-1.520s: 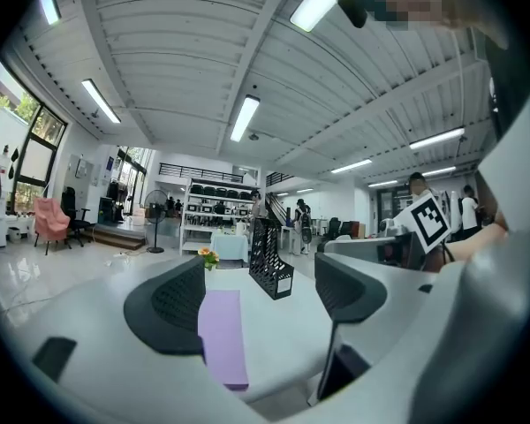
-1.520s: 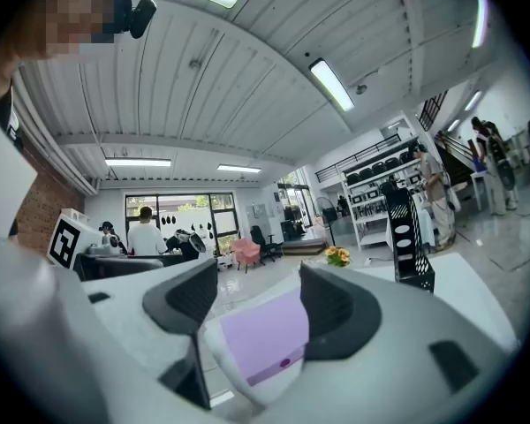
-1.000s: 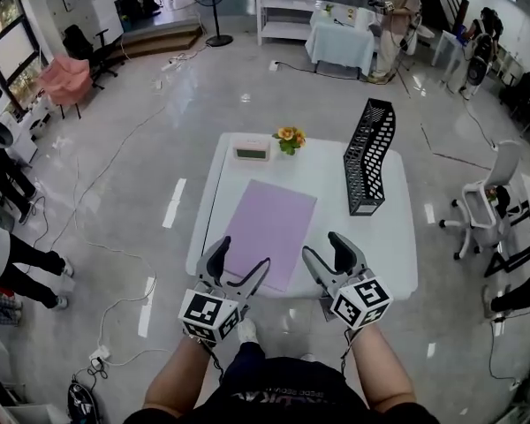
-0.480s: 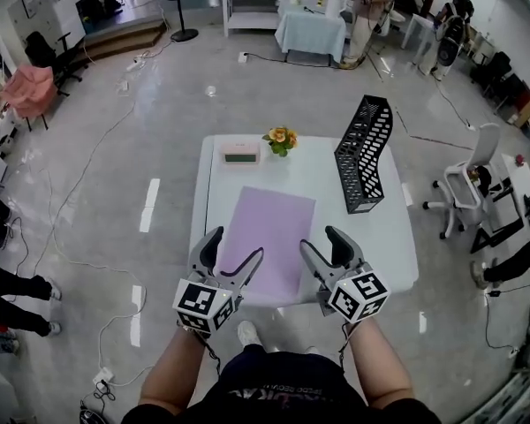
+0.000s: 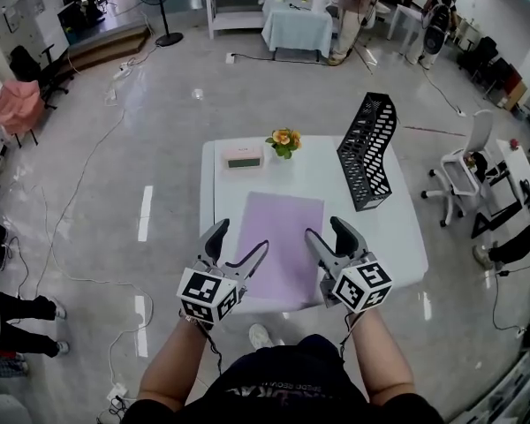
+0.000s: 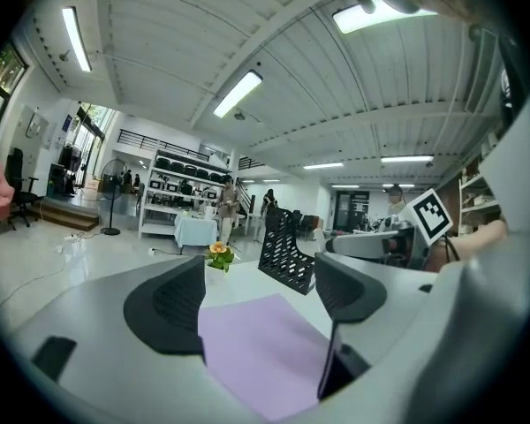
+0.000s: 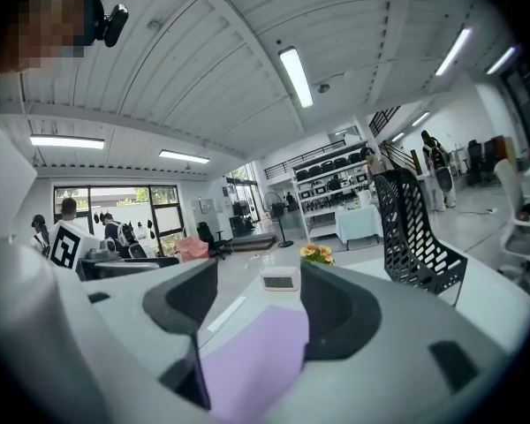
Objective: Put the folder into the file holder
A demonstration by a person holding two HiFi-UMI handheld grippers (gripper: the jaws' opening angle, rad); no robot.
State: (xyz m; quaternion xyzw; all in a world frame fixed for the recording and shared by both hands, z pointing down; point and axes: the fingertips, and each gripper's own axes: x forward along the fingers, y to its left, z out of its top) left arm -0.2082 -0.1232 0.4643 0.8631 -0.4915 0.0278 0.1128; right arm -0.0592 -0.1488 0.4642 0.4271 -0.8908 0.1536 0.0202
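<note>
A pale purple folder (image 5: pixel 283 241) lies flat in the middle of the white table (image 5: pixel 397 237). The black mesh file holder (image 5: pixel 368 153) stands upright at the table's right side. My left gripper (image 5: pixel 241 242) hovers open at the folder's near left corner. My right gripper (image 5: pixel 326 234) hovers open by its near right corner. In the left gripper view the folder (image 6: pixel 265 343) shows between and beyond the open jaws of the left gripper (image 6: pixel 258 294), with the file holder (image 6: pixel 287 247) farther off. The right gripper view shows the folder (image 7: pixel 256 360) beyond the empty right gripper (image 7: pixel 261 303), with the file holder (image 7: pixel 411 232) to the right.
A small white clock (image 5: pixel 245 157) and a pot of orange flowers (image 5: pixel 284 140) stand at the table's far edge. A white office chair (image 5: pixel 459 170) stands right of the table. People, shelves and a covered table (image 5: pixel 298 26) are farther back. Cables run across the floor.
Both grippers have moved a little forward over the table's near edge, toward the folder's near corners. Their jaws stay as wide apart as before. The folder and file holder have not moved.
</note>
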